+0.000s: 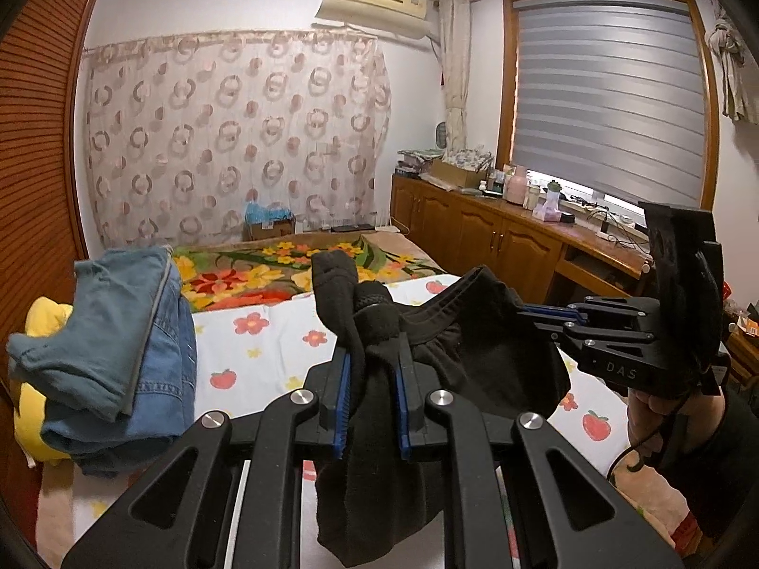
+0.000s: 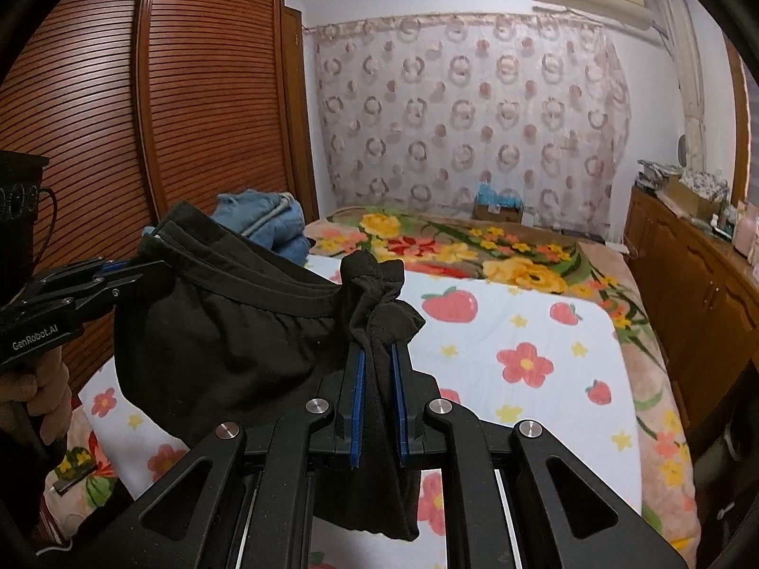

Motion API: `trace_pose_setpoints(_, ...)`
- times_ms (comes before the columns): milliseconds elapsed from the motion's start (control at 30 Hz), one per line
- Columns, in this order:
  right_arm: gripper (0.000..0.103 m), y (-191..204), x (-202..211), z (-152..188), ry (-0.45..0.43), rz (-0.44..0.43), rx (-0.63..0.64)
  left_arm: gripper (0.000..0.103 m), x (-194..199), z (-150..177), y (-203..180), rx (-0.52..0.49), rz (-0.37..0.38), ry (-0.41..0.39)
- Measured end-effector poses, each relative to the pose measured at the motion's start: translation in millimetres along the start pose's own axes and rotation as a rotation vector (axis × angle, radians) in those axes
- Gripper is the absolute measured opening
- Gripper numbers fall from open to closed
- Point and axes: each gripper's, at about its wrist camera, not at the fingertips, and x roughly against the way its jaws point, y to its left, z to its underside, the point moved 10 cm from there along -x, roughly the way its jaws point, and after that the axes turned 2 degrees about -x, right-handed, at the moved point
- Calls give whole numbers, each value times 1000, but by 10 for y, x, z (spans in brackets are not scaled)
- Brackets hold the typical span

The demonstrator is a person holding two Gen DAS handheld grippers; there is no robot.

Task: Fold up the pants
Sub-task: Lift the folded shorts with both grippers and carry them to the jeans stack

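Note:
Black pants (image 1: 479,355) hang in the air above the bed, stretched by the waistband between both grippers. My left gripper (image 1: 374,355) is shut on a bunched end of the black fabric, which sticks up past the blue pads. My right gripper (image 2: 377,365) is shut on the other bunched end of the pants (image 2: 227,332). In the left wrist view the right gripper (image 1: 545,315) comes in from the right, its tips on the waistband. In the right wrist view the left gripper (image 2: 142,270) enters from the left, clamped on the elastic band.
A stack of folded jeans and a teal garment (image 1: 118,346) lies at the bed's left side on something yellow. The bed has a white fruit-print sheet (image 2: 522,355) and a floral blanket (image 2: 474,246) farther back. A wooden wardrobe (image 2: 142,118) stands left, low cabinets (image 1: 498,232) right.

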Motion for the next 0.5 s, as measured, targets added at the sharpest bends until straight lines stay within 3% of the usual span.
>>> trace_pose_setpoints(500, 10, 239, 140, -165, -56, -23, 52, 17, 324, -127, 204, -13, -46, -53)
